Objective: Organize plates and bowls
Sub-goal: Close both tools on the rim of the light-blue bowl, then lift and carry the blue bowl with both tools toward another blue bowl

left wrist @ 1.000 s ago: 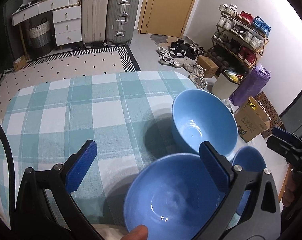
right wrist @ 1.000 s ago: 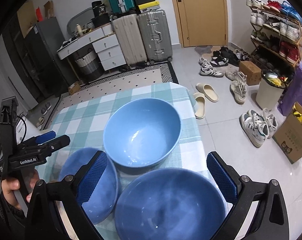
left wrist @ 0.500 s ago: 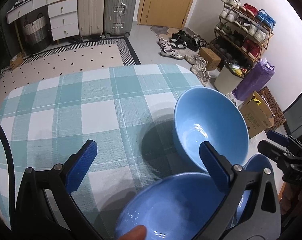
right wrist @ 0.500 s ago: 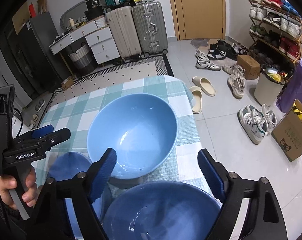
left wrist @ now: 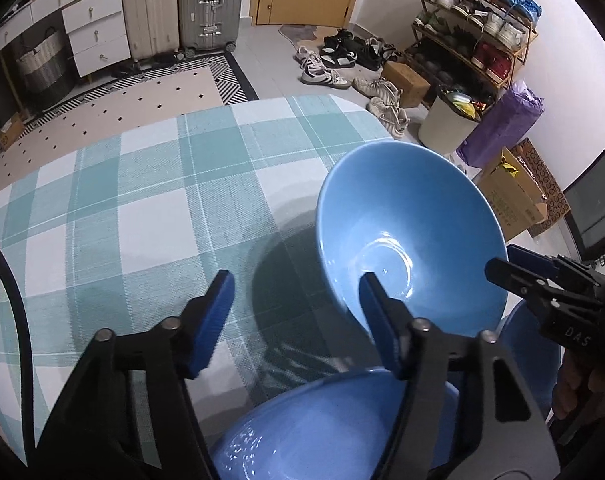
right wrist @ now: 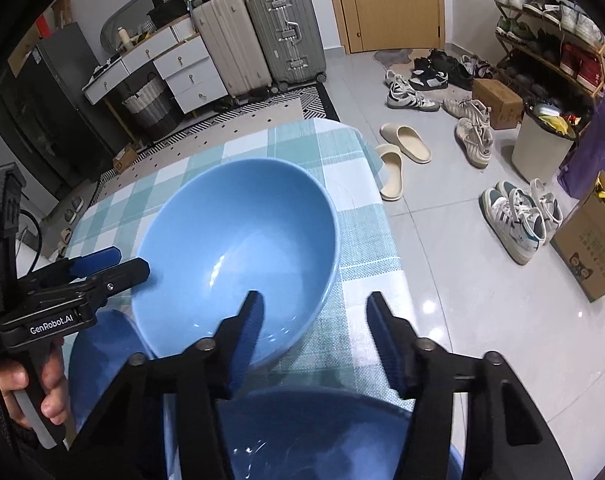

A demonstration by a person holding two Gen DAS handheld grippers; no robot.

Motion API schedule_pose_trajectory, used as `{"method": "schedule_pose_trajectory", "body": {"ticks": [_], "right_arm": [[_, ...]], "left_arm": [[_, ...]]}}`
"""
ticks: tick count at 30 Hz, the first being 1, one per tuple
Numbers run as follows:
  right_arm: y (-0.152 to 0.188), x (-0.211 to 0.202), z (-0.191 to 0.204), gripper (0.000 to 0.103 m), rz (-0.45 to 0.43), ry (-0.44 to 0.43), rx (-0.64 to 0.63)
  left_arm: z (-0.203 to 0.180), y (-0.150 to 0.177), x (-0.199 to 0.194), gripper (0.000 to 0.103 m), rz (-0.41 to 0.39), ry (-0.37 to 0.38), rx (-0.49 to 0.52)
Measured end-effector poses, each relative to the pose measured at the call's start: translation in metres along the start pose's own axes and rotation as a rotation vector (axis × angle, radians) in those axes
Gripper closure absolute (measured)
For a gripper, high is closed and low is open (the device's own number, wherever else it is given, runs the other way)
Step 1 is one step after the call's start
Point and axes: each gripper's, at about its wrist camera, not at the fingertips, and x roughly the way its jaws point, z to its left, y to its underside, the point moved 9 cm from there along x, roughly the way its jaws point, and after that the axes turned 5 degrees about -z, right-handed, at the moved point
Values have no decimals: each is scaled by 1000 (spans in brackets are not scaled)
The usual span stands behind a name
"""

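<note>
A large blue bowl [left wrist: 406, 236] stands on the checked table; it also shows in the right wrist view [right wrist: 238, 252]. My left gripper [left wrist: 296, 320] is open, its right finger at the bowl's near left rim. My right gripper [right wrist: 316, 338] is open, its left finger inside the bowl's near rim, its right finger outside. A second blue bowl [left wrist: 326, 428] sits below the left gripper. A blue dish [right wrist: 314, 436] lies under the right gripper; it also shows in the left wrist view [left wrist: 530, 352]. The other bowl [right wrist: 98, 360] sits at the left.
The teal checked tablecloth [left wrist: 142, 200] covers the table; its right edge [right wrist: 386, 240] drops to a tiled floor with shoes and slippers [right wrist: 402, 152]. Suitcases [right wrist: 258, 52] and drawers stand beyond the far edge.
Both grippers have narrowed their jaws and moved in on the large bowl from either side. The right gripper's left finger now reaches over the bowl's rim.
</note>
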Motion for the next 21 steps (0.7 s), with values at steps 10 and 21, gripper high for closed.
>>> {"method": "schedule_pose_trajectory", "body": {"ticks": [10, 21], "right_arm": [[0, 7, 1, 81, -15, 6, -12], [-1, 7, 3, 85, -35, 21, -35]], "left_arm": [[-16, -1, 15, 88, 18, 80, -4], [-22, -2, 13, 91, 7, 66, 12]]}}
